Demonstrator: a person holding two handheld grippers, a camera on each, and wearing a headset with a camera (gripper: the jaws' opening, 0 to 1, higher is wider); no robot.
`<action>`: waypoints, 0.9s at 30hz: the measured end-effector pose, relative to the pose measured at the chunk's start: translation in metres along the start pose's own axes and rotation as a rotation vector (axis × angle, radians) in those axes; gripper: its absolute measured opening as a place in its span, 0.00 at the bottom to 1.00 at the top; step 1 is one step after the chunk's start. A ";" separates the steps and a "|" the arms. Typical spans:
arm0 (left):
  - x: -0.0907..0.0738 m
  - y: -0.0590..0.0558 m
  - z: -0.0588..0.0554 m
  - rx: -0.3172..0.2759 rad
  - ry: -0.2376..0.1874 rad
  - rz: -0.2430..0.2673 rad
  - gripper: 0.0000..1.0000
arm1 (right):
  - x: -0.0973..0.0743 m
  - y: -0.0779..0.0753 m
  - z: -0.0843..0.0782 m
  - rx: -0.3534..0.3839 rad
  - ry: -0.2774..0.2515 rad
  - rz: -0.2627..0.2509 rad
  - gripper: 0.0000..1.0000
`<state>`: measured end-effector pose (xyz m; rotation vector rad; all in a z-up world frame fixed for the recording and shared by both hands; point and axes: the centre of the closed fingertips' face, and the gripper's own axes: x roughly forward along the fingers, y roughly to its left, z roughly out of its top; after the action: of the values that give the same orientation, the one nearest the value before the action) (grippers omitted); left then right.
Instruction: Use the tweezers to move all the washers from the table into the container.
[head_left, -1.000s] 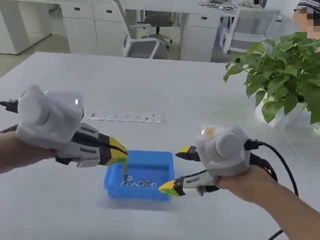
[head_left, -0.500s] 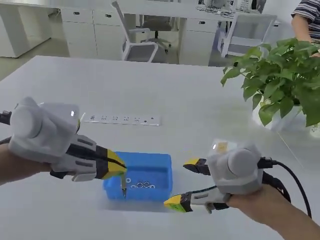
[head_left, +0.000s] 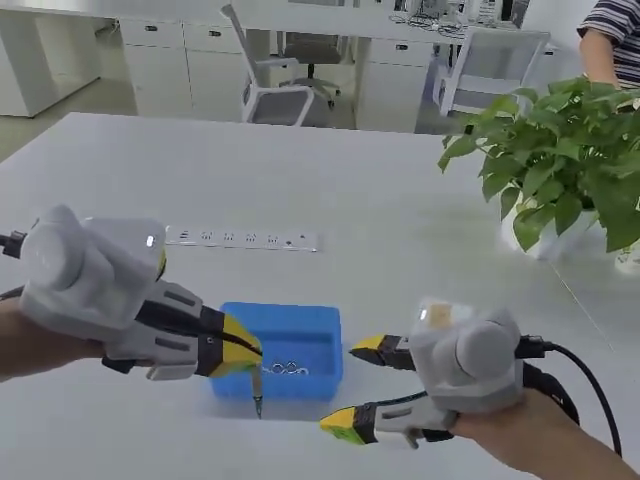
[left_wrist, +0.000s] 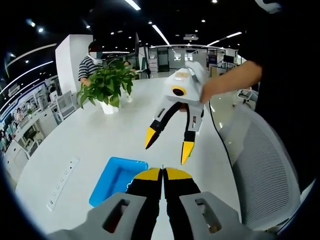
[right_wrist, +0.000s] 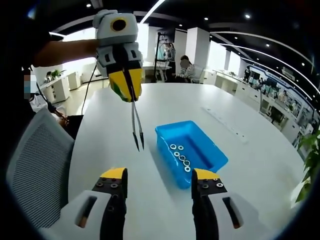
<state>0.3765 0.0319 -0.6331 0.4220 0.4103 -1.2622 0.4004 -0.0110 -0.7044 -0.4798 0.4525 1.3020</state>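
Note:
A blue container (head_left: 318, 328) sits on the white table, with several small washers (head_left: 288, 371) lying inside. My left gripper (head_left: 243, 352) is shut on metal tweezers (head_left: 258, 394), which point down just outside the container's near wall. In the right gripper view the tweezers (right_wrist: 136, 125) hang from the left gripper (right_wrist: 126, 90) beside the container (right_wrist: 200, 150), above bare table. I see no washer between their tips. My right gripper (head_left: 350, 386) stands open to the right of the container, holding nothing. The washers (right_wrist: 180, 155) lie in a row.
A white power strip (head_left: 245, 239) lies on the table behind the container. A potted green plant (head_left: 560, 170) stands at the right. Office chairs (head_left: 275, 95) and white cabinets are beyond the table's far edge, and a person stands at the far right.
My left gripper has drawn the tweezers back from over the container to just outside its near wall. My right gripper has dropped a little toward me.

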 end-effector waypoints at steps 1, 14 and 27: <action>0.001 -0.001 0.001 0.004 -0.003 -0.005 0.05 | 0.001 0.003 0.000 -0.008 0.000 0.008 0.50; 0.008 -0.016 0.007 0.030 -0.022 -0.062 0.05 | 0.018 0.034 0.009 -0.108 -0.029 0.104 0.34; 0.009 -0.024 0.010 0.038 -0.053 -0.087 0.05 | 0.037 0.050 0.019 -0.159 -0.053 0.170 0.20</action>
<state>0.3560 0.0132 -0.6306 0.4053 0.3635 -1.3646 0.3603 0.0392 -0.7142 -0.5473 0.3526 1.5185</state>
